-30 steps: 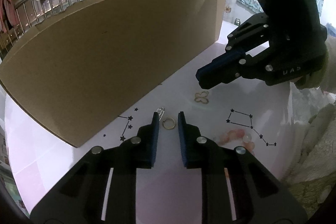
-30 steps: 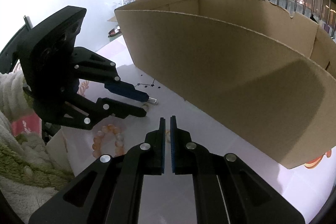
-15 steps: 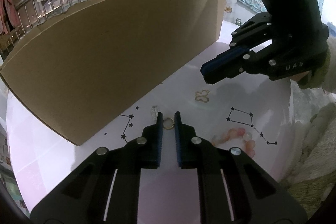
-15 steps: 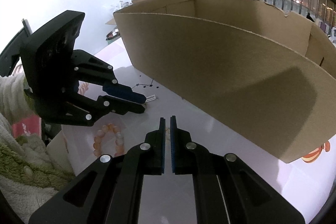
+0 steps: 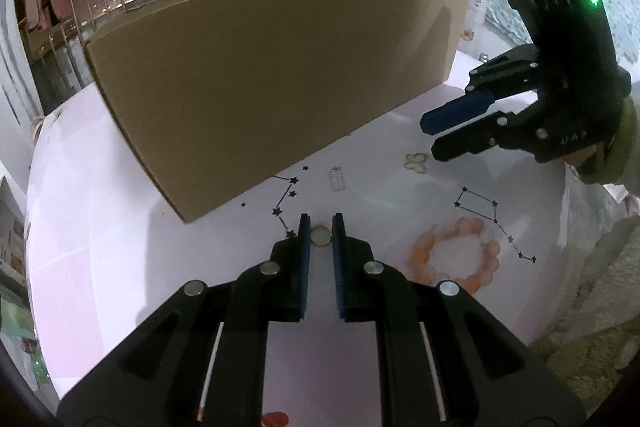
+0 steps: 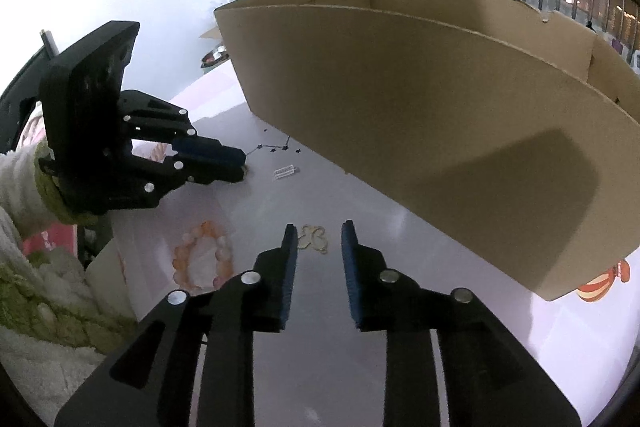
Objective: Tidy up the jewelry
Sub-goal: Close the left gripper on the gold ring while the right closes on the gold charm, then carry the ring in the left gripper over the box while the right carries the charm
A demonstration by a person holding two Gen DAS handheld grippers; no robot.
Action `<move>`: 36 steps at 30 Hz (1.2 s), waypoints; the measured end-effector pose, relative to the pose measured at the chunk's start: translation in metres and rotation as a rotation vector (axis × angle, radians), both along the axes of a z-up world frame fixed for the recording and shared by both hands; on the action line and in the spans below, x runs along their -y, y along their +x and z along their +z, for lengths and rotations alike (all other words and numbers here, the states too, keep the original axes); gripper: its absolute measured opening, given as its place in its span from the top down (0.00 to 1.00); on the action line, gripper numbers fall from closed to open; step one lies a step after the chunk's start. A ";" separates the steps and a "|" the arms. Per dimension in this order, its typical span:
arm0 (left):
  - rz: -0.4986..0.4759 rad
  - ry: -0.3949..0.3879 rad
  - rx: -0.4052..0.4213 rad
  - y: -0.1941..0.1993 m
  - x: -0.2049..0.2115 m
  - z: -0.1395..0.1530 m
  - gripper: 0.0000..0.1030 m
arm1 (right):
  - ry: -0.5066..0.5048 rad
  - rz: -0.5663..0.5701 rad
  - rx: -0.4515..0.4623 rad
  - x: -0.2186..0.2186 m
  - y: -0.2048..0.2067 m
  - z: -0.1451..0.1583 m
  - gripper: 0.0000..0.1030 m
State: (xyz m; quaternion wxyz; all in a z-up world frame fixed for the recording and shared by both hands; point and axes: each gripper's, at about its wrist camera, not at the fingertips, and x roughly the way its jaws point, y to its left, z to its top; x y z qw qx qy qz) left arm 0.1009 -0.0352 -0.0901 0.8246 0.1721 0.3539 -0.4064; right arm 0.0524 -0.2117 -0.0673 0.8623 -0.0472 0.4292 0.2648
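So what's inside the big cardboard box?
The open brown cardboard box shows only bare inner walls near its rim from the right wrist view. Its floor and any contents are hidden behind the tall front wall.

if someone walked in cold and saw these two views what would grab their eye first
The big cardboard box fills the back of both views, standing on the pale table. In front of it, the left claw brackets a small gold ring lying on the table, its pads close on either side. The right claw is open around a gold butterfly-shaped piece, with a peach bead bracelet lying between the two claws.
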 end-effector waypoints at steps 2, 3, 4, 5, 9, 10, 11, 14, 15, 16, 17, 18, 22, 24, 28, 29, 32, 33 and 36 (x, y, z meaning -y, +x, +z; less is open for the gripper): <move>0.004 0.001 0.003 0.000 0.001 0.000 0.91 | -0.010 0.013 0.009 -0.003 -0.001 0.000 0.76; 0.004 0.002 0.004 0.000 0.002 0.000 0.91 | -0.019 0.023 0.015 -0.005 -0.001 -0.001 0.76; 0.004 0.002 0.003 -0.001 0.001 0.000 0.91 | -0.028 0.032 0.019 -0.007 -0.002 -0.002 0.76; 0.003 0.001 0.002 0.000 0.002 0.001 0.91 | -0.051 0.044 0.025 -0.010 -0.003 -0.004 0.76; 0.000 0.004 0.002 -0.001 0.000 0.000 0.91 | -0.117 0.084 0.057 -0.019 -0.006 -0.008 0.76; 0.000 0.004 0.003 -0.001 0.000 0.000 0.91 | -0.106 0.086 0.045 -0.018 -0.004 -0.008 0.78; 0.001 0.004 0.002 -0.001 0.000 0.000 0.91 | -0.100 0.083 0.042 -0.018 -0.003 -0.007 0.81; 0.003 0.004 0.003 0.000 0.000 -0.001 0.91 | -0.089 0.074 0.036 -0.015 -0.001 -0.007 0.85; 0.003 0.004 0.003 0.000 0.000 -0.001 0.91 | -0.089 0.072 0.037 -0.015 -0.001 -0.006 0.85; 0.003 0.005 0.003 0.000 0.000 -0.001 0.91 | -0.087 0.068 0.037 -0.015 -0.001 -0.006 0.85; 0.003 0.005 0.004 0.000 0.000 -0.002 0.91 | -0.081 0.063 0.035 -0.014 -0.001 -0.005 0.85; 0.003 0.005 0.004 0.000 0.000 -0.001 0.91 | -0.077 0.059 0.035 -0.013 -0.001 -0.005 0.85; 0.003 0.006 0.004 0.001 -0.001 -0.001 0.91 | -0.066 0.051 0.031 -0.014 -0.004 -0.007 0.85; 0.002 0.008 0.004 0.001 0.000 -0.001 0.91 | -0.063 0.049 0.028 -0.013 -0.004 -0.007 0.85; 0.003 0.008 0.004 0.001 0.000 -0.001 0.91 | -0.074 0.045 0.027 -0.013 -0.002 -0.007 0.85; 0.002 0.009 0.005 0.001 0.000 -0.001 0.91 | -0.073 0.045 0.026 -0.014 -0.002 -0.007 0.85; 0.001 0.013 0.009 0.000 0.000 -0.002 0.91 | -0.068 0.045 0.024 -0.014 -0.002 -0.007 0.85; 0.000 0.014 0.009 0.000 0.000 -0.002 0.91 | -0.065 0.044 0.023 -0.014 -0.002 -0.007 0.85; -0.001 0.018 0.011 -0.001 0.001 -0.003 0.91 | -0.058 0.038 0.028 -0.013 -0.002 -0.005 0.85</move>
